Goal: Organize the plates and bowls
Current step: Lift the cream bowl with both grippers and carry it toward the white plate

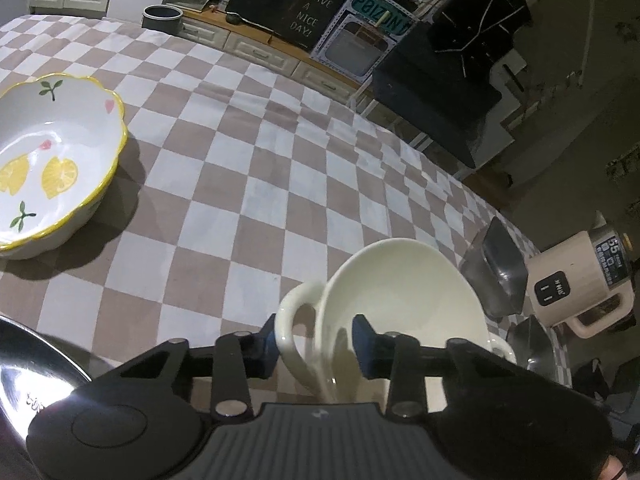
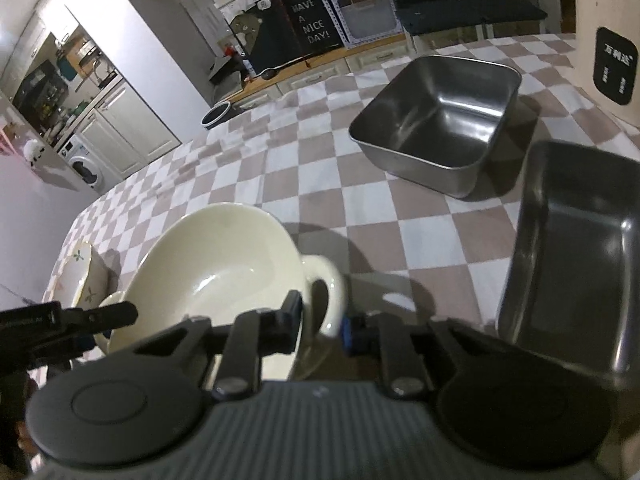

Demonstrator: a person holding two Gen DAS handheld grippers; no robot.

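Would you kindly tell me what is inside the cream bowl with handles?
The cream bowl looks empty: only glossy glaze shows. Its near inner wall is hidden behind the right tongs.

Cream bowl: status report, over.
Left gripper and right gripper each astride a loop handle of cream bowl. Bowl on checkered cloth. Nothing blocking.

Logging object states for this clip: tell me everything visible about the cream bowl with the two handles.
The cream bowl looks like glazed ceramic, plain, glossy and empty, with a loop handle on each side. It sits on the checked cloth, seemingly tilted. The left gripper straddles one handle, the right gripper the other, pads at or on them.
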